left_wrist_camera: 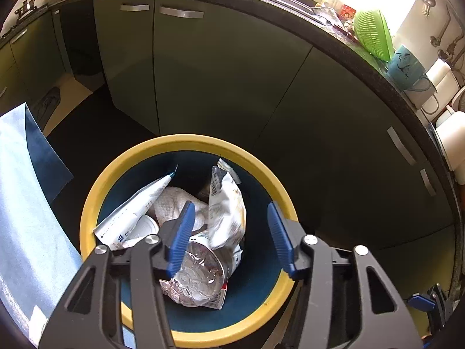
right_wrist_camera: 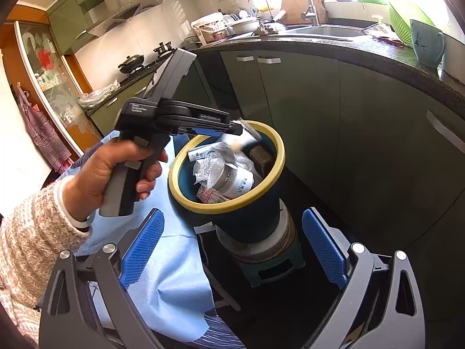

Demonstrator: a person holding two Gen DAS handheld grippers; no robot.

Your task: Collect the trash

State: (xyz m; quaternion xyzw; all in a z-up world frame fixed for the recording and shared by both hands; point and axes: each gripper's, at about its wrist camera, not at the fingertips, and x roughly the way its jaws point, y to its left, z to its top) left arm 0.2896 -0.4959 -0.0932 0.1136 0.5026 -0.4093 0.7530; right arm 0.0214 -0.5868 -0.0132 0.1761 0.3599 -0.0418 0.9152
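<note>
A dark blue trash bin with a yellow rim [left_wrist_camera: 87, 212] holds trash: a crumpled clear plastic bottle [left_wrist_camera: 200, 273], a white snack wrapper [left_wrist_camera: 226, 203], a white pouch [left_wrist_camera: 136, 209] and a paper towel [left_wrist_camera: 174, 203]. My left gripper [left_wrist_camera: 229, 232] hangs open and empty right over the bin's mouth. In the right wrist view the bin's rim [right_wrist_camera: 279, 157] shows tilted on a stool, with the left gripper [right_wrist_camera: 241, 128] above its far edge. My right gripper [right_wrist_camera: 237, 244] is open and empty, below and in front of the bin.
Green kitchen cabinets [left_wrist_camera: 221, 72] and a dark countertop [left_wrist_camera: 363, 58] stand behind the bin. A light blue cloth [right_wrist_camera: 174, 261] lies to the left. A small green stool [right_wrist_camera: 273, 270] bears the bin. A green colander [left_wrist_camera: 372, 35] and a teal mug [left_wrist_camera: 407, 67] stand on the counter.
</note>
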